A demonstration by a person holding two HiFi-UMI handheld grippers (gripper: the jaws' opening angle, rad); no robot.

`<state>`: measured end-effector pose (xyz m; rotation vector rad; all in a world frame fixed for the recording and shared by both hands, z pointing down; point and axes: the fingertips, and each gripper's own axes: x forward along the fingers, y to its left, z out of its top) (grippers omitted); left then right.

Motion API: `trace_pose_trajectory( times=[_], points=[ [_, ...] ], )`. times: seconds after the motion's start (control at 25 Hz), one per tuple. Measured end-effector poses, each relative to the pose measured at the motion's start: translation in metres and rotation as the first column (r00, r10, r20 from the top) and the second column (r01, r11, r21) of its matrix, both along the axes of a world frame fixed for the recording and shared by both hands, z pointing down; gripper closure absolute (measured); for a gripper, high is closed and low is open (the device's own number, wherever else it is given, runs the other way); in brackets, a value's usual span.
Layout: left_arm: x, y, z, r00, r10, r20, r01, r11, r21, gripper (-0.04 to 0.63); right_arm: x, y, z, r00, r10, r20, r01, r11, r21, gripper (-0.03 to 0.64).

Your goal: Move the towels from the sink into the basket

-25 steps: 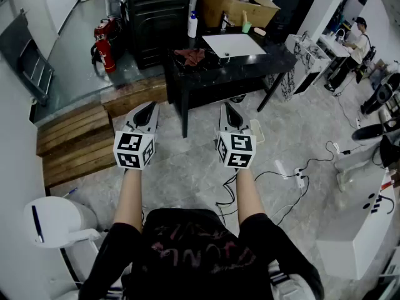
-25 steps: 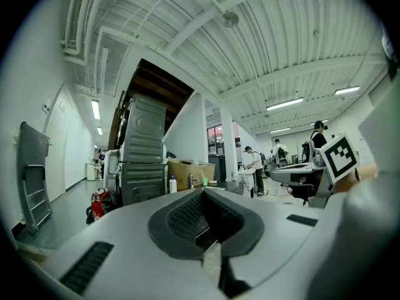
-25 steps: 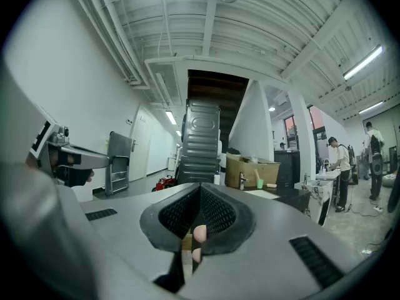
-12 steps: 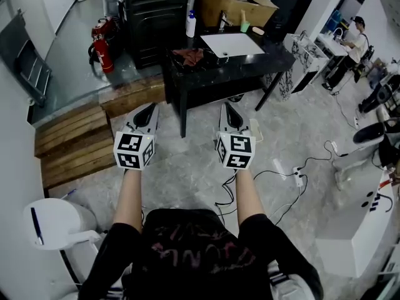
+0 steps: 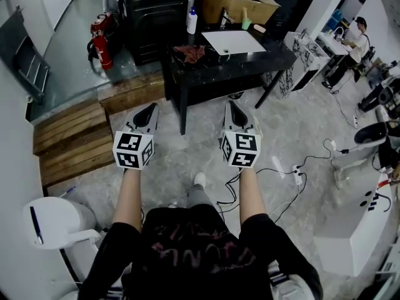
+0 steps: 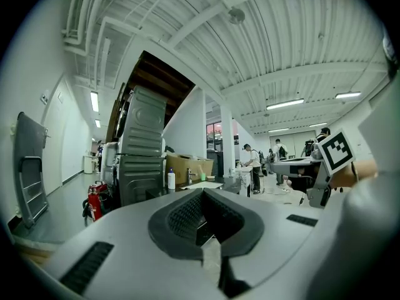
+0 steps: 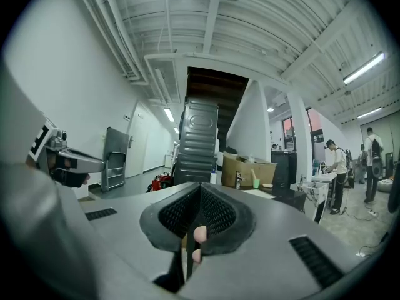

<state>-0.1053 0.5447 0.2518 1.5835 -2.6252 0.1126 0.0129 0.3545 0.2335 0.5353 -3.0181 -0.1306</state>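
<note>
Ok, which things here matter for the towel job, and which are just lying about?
For the job: crumpled dark red towel; white rectangular sink; left gripper; right gripper.
Lying about: red fire extinguisher; brown cardboard box; white bottle; green cup.

Looked like an industrial workshop-lab: white ribbed ceiling (image 6: 294,49) with exposed pipes (image 6: 84,17), red fire extinguishers (image 5: 102,39) on the grey floor (image 5: 69,58), trailing black cables (image 5: 273,173), a black worktop (image 5: 250,65) with a white rectangular sink (image 5: 237,42).
</note>
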Motion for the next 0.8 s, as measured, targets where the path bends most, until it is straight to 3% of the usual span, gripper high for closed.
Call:
trace_pose_trajectory(
  times=[0.32, 0.8],
  points=[
    [-0.019, -0.022, 0.013, 1.0, 0.011, -0.008, -0.011, 1.0, -0.023, 0.58, -0.025, -0.021, 0.013, 1.0, -0.005, -0.008, 0.005, 1.0, -0.017, 0.601],
    [-0.095, -0.078, 0.027, 0.999, -0.011, -0.035, 0.009, 0.999, -0.052, 0.58, -0.105, -0.081, 0.03, 1.0, -0.018, -0.024, 0.017, 0.999, -0.029, 0.601]
  ],
)
